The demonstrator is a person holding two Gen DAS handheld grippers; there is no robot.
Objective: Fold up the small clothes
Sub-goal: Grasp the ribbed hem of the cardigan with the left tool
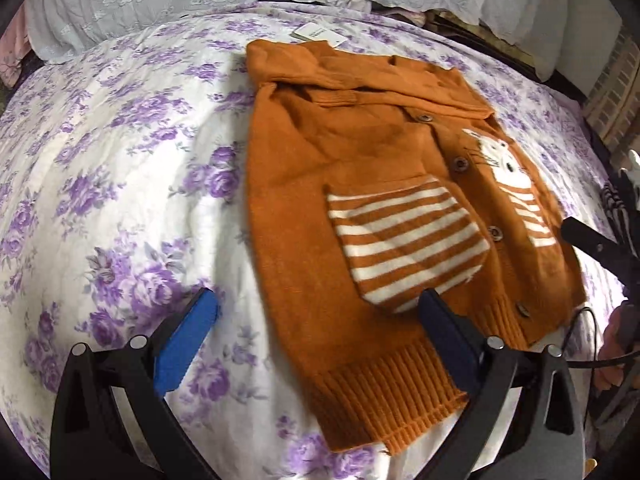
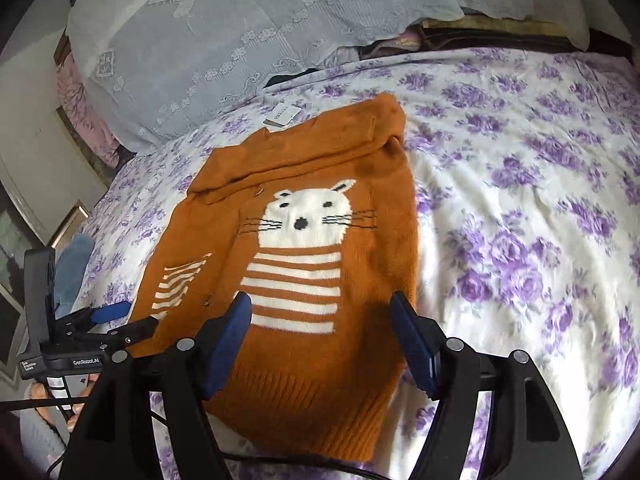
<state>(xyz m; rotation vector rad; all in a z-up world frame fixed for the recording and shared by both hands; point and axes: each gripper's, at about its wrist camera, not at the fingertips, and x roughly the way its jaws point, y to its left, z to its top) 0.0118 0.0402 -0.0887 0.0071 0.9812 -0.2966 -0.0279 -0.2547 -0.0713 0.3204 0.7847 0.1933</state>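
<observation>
we're over the orange cardigan (image 2: pixel 316 280), flat on the floral bedspread (image 2: pixel 520 208). left gripper (image 1: pixel 316 344) and right gripper (image 2: pixel 320 336) both gape empty. soft, light knit, probably limp; we'd pinch the near ribbed hem (image 1: pixel 384 396).

The left gripper (image 1: pixel 316 312), black-framed with blue rubber pads, points steeply down with its jaws spread wide and nothing between them. Its right-hand pad (image 1: pixel 444 332) hangs above the ribbed hem of the orange knitted cardigan (image 1: pixel 360 184), while the other pad lies off the cardigan's edge. The right gripper (image 2: pixel 322 312), of the same build, is also parted and empty above the hem. A person's fingers (image 2: pixel 40 394) grasp the left gripper's handle.
</observation>
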